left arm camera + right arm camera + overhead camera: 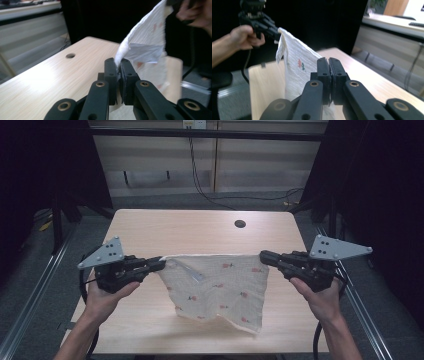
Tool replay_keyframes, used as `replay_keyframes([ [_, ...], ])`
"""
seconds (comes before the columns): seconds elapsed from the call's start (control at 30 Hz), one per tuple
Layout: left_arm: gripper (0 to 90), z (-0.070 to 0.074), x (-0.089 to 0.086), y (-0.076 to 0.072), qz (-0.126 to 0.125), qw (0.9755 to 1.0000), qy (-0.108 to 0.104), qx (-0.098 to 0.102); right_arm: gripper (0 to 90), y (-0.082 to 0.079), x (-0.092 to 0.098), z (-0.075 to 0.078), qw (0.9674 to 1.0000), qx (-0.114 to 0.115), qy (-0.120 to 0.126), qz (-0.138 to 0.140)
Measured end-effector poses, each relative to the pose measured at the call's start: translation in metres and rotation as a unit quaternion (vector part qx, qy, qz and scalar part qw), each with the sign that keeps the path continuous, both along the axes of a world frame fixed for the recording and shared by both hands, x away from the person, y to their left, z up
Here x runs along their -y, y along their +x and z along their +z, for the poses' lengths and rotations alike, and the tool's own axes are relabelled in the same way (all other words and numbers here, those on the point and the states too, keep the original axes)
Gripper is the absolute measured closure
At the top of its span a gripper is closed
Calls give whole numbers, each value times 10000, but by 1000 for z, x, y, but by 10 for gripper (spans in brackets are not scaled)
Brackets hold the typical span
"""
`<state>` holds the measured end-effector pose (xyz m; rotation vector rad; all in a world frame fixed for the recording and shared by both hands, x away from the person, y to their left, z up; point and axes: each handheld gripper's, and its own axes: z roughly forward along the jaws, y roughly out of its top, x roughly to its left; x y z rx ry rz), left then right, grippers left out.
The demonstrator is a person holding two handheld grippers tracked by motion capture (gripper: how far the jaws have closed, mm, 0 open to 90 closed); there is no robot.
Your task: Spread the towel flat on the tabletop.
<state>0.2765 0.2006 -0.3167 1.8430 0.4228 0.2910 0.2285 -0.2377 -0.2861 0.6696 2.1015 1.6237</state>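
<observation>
Cloth [216,287] hangs stretched between both jaws, top edge taut, lower edge near tabletop [200,227]. Left gripper [161,264] clamped on one top corner, right gripper [263,256] on other. Likely spread-out step; next: lower flat, keeping tension even.

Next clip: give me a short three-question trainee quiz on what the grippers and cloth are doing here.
1. True or false: the cloth lies flat on the table.
2. What does the left gripper hold: A) the cloth's top corner, B) a cable, C) nothing?
3. Fill in: the right gripper is ____ on the cloth's other top corner.

Key: 1 false, it hangs stretched between both grippers; 2 A; 3 shut.
</observation>
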Motion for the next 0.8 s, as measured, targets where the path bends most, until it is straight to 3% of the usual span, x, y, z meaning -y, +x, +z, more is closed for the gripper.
replay_keyframes([
  [0.07,856,-9,3,9,33,9999,57,-82,880,2,0,-4,10000,-54,-26,-31],
  [0.1,856,-18,5,20,55,9996,3,-273,880,10,2,-15,9997,-179,-95,-97],
  [0.23,854,-29,11,31,138,9993,151,-320,880,22,4,-29,9992,-323,-160,-172],
  [0.27,853,-31,13,35,135,9991,175,-372,880,32,6,-38,9987,-458,-103,-193],
  [0.4,849,-39,15,49,196,9985,166,-488,879,47,9,-49,9977,-611,-53,-278],
  [0.47,844,-46,20,58,290,9979,276,-509,880,60,10,-56,9969,-703,-86,-356],
  [0.8,841,-68,29,91,430,9960,242,-741,880,94,14,-77,9936,-994,-69,-539],
])
